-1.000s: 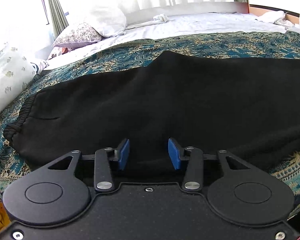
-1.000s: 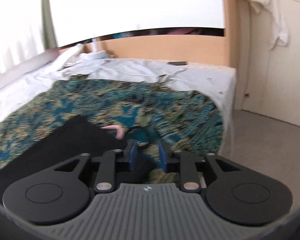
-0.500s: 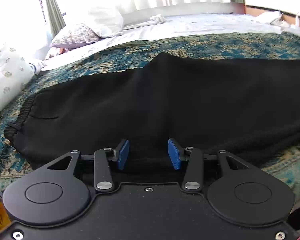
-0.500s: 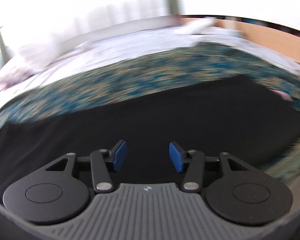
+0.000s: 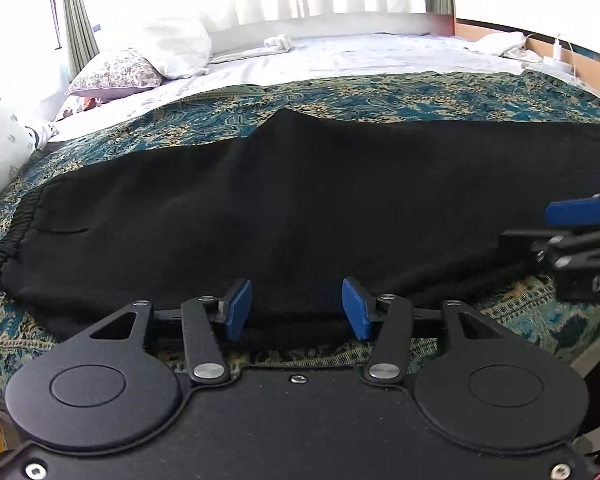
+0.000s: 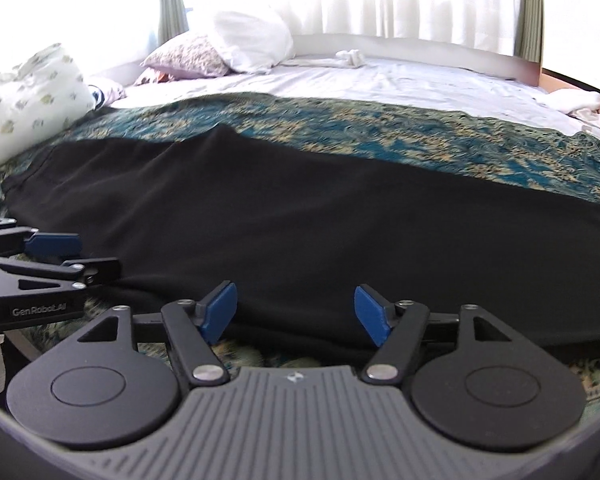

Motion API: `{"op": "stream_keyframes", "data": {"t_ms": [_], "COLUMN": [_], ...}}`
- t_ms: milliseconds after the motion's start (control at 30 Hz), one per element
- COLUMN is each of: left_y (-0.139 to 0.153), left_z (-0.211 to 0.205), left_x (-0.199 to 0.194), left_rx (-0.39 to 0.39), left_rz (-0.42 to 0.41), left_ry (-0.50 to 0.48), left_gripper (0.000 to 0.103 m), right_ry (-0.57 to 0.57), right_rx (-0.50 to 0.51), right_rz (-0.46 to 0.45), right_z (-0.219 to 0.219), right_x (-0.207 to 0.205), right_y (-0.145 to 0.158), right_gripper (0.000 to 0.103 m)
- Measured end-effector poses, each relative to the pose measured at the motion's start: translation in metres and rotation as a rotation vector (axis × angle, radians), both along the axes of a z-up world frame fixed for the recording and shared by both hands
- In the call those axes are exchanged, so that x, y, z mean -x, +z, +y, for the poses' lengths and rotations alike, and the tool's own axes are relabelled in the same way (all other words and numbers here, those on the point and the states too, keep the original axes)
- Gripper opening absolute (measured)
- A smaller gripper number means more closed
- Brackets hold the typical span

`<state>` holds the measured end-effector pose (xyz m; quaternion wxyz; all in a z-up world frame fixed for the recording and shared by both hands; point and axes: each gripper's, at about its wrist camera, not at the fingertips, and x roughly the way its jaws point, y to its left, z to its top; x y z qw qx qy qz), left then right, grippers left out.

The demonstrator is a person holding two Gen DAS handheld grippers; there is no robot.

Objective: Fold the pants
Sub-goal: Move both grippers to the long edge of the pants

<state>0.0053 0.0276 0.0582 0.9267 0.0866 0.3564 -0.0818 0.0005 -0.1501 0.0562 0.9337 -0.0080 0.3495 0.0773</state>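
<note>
Black pants (image 5: 300,200) lie flat lengthwise across a teal patterned bedspread (image 5: 380,96), folded leg on leg, waistband at the left (image 5: 16,220). My left gripper (image 5: 296,312) is open and empty at the near edge of the pants, around the middle. My right gripper (image 6: 296,314) is open and empty at the same near edge, further right; the pants (image 6: 300,220) fill its view. Each gripper shows in the other's view: the right one at the right edge of the left wrist view (image 5: 580,220), the left one at the left edge of the right wrist view (image 6: 52,256).
Pillows (image 5: 140,64) lie at the far left of the bed. A white sheet (image 5: 360,52) covers the far side, with a wooden bed frame (image 5: 540,40) at the far right. The bed's near edge runs just below both grippers.
My right gripper let go of the pant leg end, opened, and swung left to the near edge beside my left gripper. My left gripper barely moved.
</note>
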Motion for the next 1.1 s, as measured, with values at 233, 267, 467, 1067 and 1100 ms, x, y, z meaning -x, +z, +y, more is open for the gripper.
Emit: {"op": "stream_keyframes", "data": {"t_ms": [233, 267, 467, 1067, 1100], "left_y": [0.007, 0.007, 0.005, -0.002, -0.002], "left_z": [0.008, 0.009, 0.008, -0.004, -0.004], "left_x": [0.011, 0.013, 0.016, 0.008, 0.009], "left_rx": [0.036, 0.038, 0.018, -0.064, -0.066], "left_rz": [-0.005, -0.005, -0.014, -0.038, -0.04], "left_ry": [-0.003, -0.003, -0.002, -0.076, -0.079], "left_gripper": [0.055, 0.055, 0.056, 0.059, 0.059], "right_ry": [0.009, 0.013, 0.03, 0.056, 0.064], "right_rx": [0.015, 0.021, 0.057, 0.067, 0.078], "right_rz": [0.019, 0.017, 0.013, -0.022, -0.02], "right_z": [0.007, 0.009, 0.02, 0.031, 0.033], "right_x": [0.01, 0.013, 0.016, 0.004, 0.004], "right_y": [-0.003, -0.002, -0.006, -0.003, -0.005], "right_gripper": [0.081, 0.082, 0.084, 0.084, 0.084]}}
